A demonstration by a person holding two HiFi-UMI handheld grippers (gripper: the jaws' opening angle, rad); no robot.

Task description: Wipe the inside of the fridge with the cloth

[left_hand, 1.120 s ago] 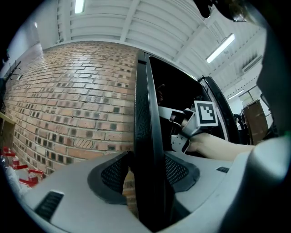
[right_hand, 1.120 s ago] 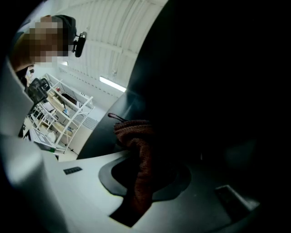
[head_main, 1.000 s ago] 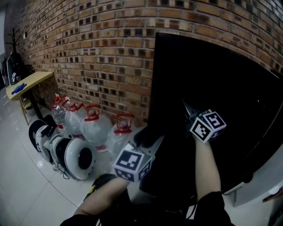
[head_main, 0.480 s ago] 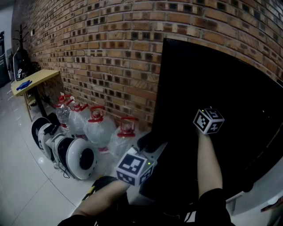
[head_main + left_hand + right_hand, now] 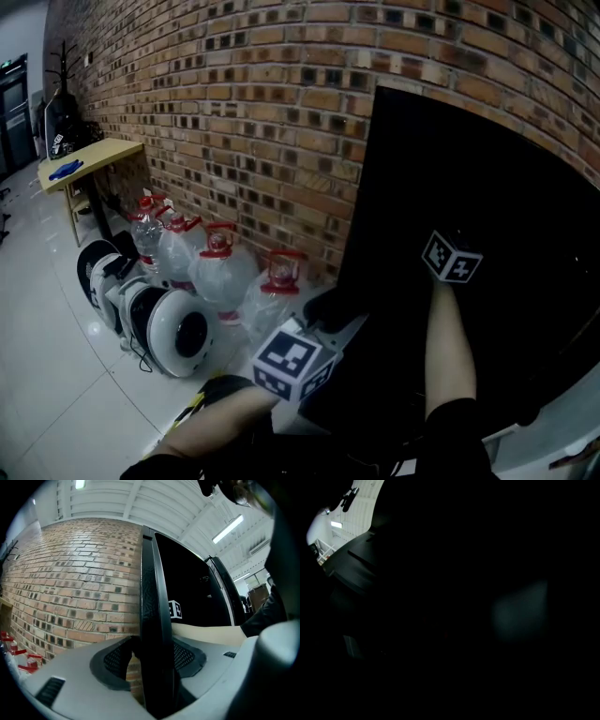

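Note:
The black fridge stands against a brick wall. My left gripper is shut on the fridge door's left edge, which runs upright between its two grey pads in the left gripper view. My right forearm reaches into the dark of the fridge. Of the right gripper only the marker cube shows, also visible past the door edge. Its jaws are hidden, and the right gripper view is almost wholly black. No cloth is visible in any view.
Several clear water jugs with red caps stand on the floor at the foot of the brick wall, left of the fridge. White round devices lie beside them. A wooden table is at the far left.
The right gripper's cube has moved away from me, deeper toward the fridge, and looks smaller. The head view has swung left. The left gripper stays on the door edge.

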